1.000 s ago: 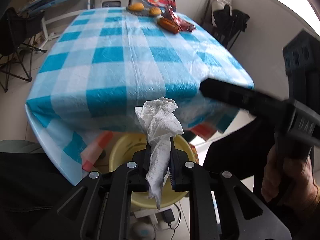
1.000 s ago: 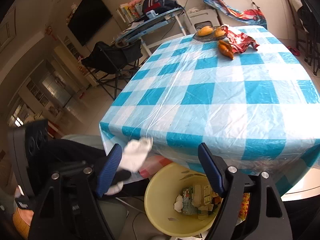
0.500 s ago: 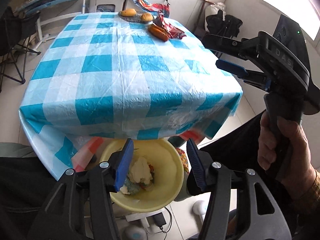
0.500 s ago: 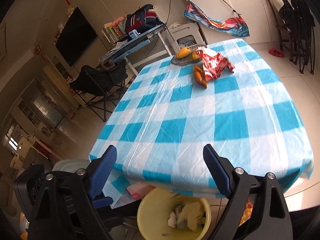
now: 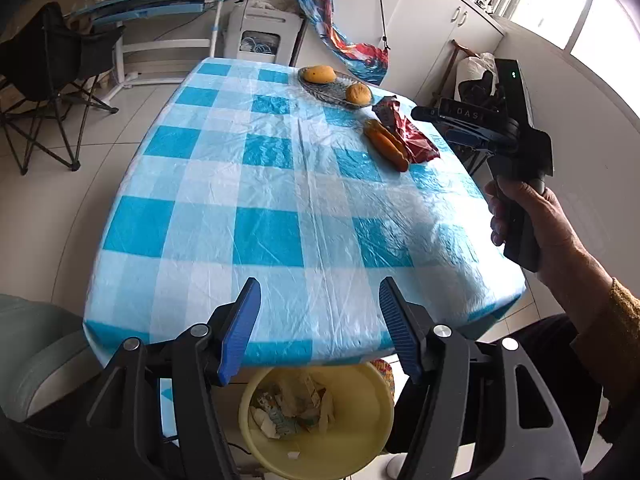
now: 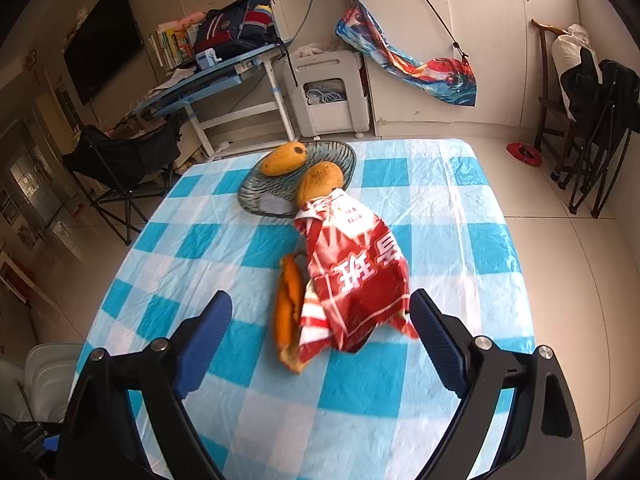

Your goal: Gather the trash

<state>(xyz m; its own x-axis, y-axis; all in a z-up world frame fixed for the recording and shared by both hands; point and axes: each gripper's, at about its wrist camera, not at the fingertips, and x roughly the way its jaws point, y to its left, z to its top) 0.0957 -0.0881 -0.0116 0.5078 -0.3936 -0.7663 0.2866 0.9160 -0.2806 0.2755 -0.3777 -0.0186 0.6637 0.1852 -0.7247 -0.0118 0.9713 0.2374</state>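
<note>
A red snack wrapper lies crumpled on the blue-checked table, with an orange peel against its left side. My right gripper hovers just in front of them. Its jaws are closing, and the wrapper and peel show between the fingertips, untouched. My left gripper hangs over the table's near edge, its jaws opening with nothing between them. Below it stands a yellow bin with paper trash inside. In the left wrist view a hand holds the right gripper by the wrapper.
A glass dish with two yellow-orange fruits sits beyond the wrapper. A black folding chair and a desk stand left of the table. Dark chairs stand right. A grey-green seat is at lower left.
My left gripper opened and let go of the white tissue, which dropped into the yellow bin, then rose over the table edge. My right gripper swept forward across the table to the red wrapper.
</note>
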